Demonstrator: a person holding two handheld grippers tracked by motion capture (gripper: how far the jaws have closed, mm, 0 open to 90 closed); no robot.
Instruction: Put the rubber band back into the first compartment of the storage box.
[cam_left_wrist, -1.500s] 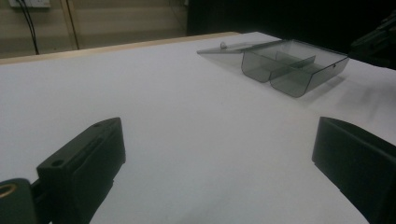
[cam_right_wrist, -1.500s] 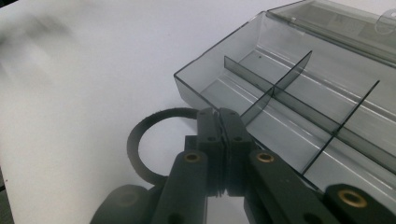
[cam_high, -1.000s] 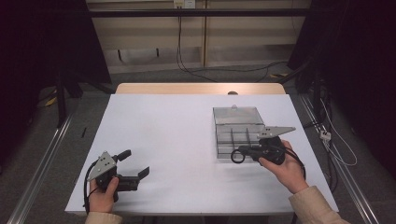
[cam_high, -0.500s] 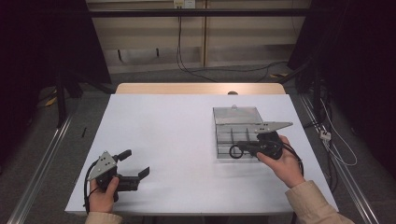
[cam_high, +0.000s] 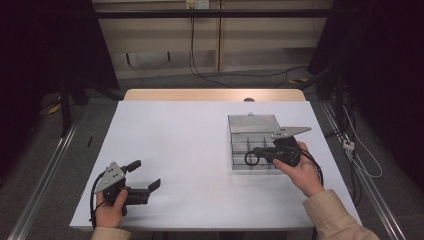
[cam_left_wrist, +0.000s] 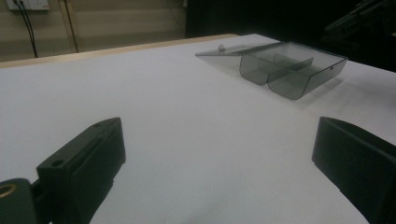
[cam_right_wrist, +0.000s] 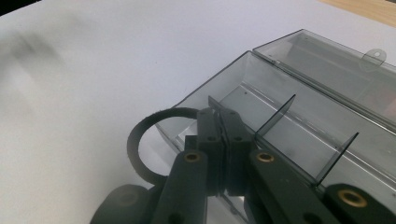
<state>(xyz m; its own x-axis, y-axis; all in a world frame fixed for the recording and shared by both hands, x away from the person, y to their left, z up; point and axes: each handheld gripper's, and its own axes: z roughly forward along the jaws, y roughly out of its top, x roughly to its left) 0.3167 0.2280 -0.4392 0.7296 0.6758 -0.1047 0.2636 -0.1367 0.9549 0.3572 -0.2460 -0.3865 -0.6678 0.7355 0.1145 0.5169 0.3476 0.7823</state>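
A clear smoky plastic box (cam_high: 250, 141) with thin dividers lies on the right of the white table, its lid (cam_high: 252, 122) open and lying flat behind it. My right gripper (cam_high: 257, 152) hovers over the box's near left corner, shut on the edge of a black ring (cam_high: 250, 159). In the right gripper view the ring (cam_right_wrist: 135, 144) sticks out left of the closed jaws (cam_right_wrist: 219, 116), across the box's (cam_right_wrist: 303, 121) front wall. At the near left of the table my left gripper (cam_high: 146, 174) rests open, holding nothing. Its view (cam_left_wrist: 215, 154) shows the box (cam_left_wrist: 294, 70) farther off.
The white table top (cam_high: 180, 145) spreads wide between the two grippers, with a wooden strip (cam_high: 215, 95) along its far edge. Cables trail on the floor behind and to the right of the table. Dark surroundings flank both sides.
My right gripper has carried the black ring a little farther from the person and to the left, onto the box's near left corner. The left gripper has stayed still.
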